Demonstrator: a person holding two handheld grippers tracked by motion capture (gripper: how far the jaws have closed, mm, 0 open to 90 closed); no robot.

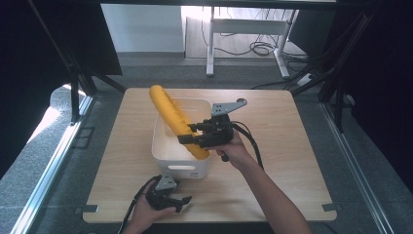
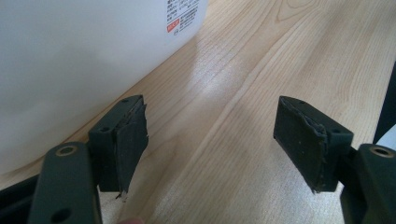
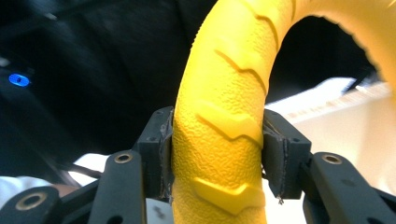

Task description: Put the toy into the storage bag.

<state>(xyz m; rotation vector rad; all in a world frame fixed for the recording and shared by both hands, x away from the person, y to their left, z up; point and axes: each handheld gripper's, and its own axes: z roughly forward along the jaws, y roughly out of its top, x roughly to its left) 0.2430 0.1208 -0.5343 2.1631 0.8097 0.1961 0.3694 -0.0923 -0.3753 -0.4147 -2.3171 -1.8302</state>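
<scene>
The right gripper (image 1: 191, 134) pinches a yellow ridged ring (image 1: 174, 118) that stands tilted in the white bin (image 1: 181, 168) near the middle of the desk (image 1: 292, 161). The left gripper (image 1: 183, 201), jaws spread and empty, rests by the desk's near edge, just beside the bin.

Yellow ridged ring (image 3: 224, 126) between clamped right gripper (image 3: 215, 149) fingers (image 3: 156, 149).

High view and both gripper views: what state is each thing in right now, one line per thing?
Yellow ring: gripped, tilted, lifted over the bin.
White bin: upright on the table, open top.
Right gripper: jaws shut on the yellow ring.
Left gripper: jaws open, holding nothing, low beside the white bin.
Table: wooden top, bearing the bin.
</scene>
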